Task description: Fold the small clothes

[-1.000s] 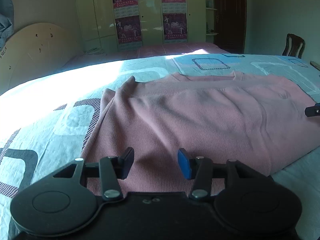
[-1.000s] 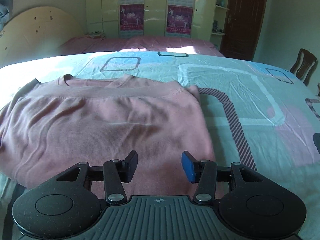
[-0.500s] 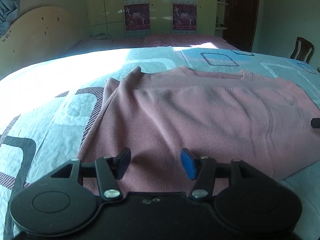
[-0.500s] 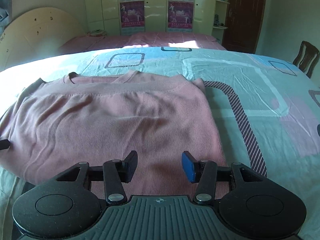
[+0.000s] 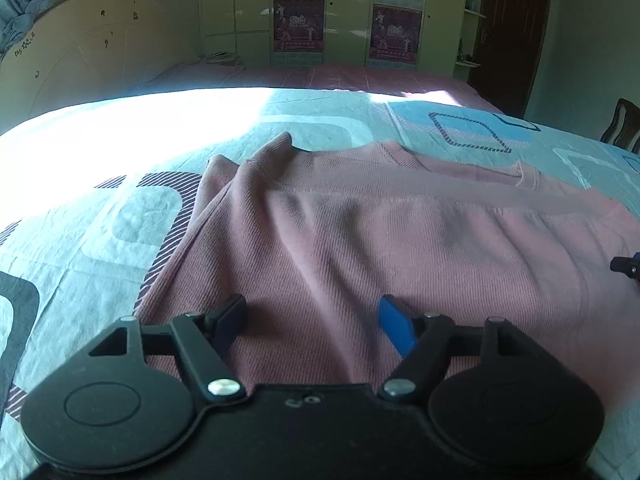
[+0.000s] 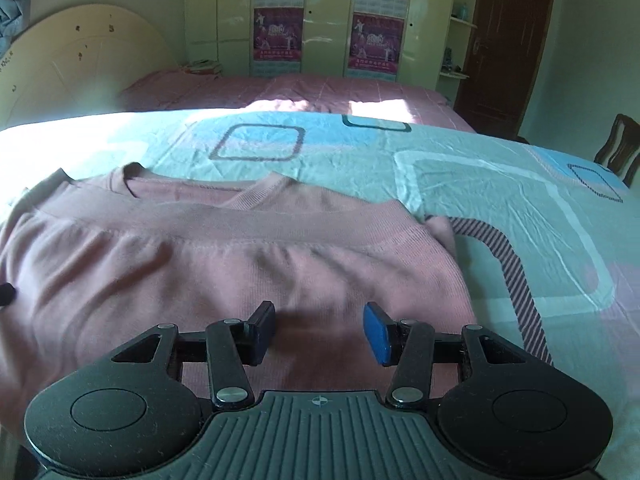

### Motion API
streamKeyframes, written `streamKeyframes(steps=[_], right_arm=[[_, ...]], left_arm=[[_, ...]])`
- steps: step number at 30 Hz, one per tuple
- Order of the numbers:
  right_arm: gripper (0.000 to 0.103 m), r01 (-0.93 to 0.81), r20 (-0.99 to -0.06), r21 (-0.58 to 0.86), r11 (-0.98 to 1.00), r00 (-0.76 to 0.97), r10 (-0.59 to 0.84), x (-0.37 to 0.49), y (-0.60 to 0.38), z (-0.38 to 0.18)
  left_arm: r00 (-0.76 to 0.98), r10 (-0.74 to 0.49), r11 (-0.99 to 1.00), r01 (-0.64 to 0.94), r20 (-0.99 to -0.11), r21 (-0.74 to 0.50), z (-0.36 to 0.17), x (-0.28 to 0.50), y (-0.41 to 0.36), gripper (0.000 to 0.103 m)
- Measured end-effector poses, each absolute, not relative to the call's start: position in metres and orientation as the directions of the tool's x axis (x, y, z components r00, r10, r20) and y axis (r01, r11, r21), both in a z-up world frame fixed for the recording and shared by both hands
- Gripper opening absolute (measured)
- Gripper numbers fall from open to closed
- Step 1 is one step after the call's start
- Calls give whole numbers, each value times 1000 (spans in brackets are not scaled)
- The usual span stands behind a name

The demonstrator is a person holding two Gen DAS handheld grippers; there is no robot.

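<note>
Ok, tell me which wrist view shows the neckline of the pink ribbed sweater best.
The right wrist view: the neckline of the pink ribbed sweater sits near the middle there, its curved opening showing whole. The left wrist view shows the neckline farther off toward the right, flattened to a thin band.

a: the pink sweater [image 5: 400,248] ahead of the tongs is fine ribbed knit, matt.
b: the bedsheet [image 6: 500,184] beyond it is thin wrinkled printed cloth. the wardrobe [image 6: 328,20] far behind is glossy, the chair [image 6: 618,148] dark wood.
</note>
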State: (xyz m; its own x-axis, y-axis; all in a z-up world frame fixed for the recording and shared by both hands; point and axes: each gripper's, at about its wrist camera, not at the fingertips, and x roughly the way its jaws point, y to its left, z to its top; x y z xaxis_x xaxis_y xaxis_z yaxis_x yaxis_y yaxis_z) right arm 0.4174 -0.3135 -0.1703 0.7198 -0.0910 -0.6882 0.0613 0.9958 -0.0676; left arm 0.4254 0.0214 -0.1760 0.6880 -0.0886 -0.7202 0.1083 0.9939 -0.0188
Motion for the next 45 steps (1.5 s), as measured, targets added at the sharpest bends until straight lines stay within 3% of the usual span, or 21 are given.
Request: streamKeyframes(steps=[7, 14, 20, 25, 38, 42, 45], right_arm=[[49, 84, -662, -97, 992, 739, -127, 408, -334, -167], [49, -40, -646, 92, 995, 758, 91, 404, -285, -144], [49, -118, -641, 141, 983, 746, 181, 403, -221, -141], [49, -85, -692, 17, 996, 718, 73, 409, -191, -164], [49, -13, -712, 36, 999, 701, 34, 397, -177, -157], [49, -35, -674, 30, 999, 738, 46, 385, -168, -143], [49, -47, -727, 5, 999, 685, 36, 386, -163, -159]], left_arm=[[679, -79, 994, 113, -729, -3, -173, 424, 20, 76], [659, -70, 994, 105, -749, -1, -168, 427, 20, 78], [666, -80, 992, 124, -742, 5, -170, 425, 21, 79], [653, -113, 989, 144, -749, -24, -167, 424, 27, 80], [581, -181, 980, 176, -794, -95, -149, 399, 39, 81], [557, -180, 980, 176, -810, -97, -144, 389, 42, 83], [537, -187, 980, 166, -823, -114, -144, 382, 46, 83]])
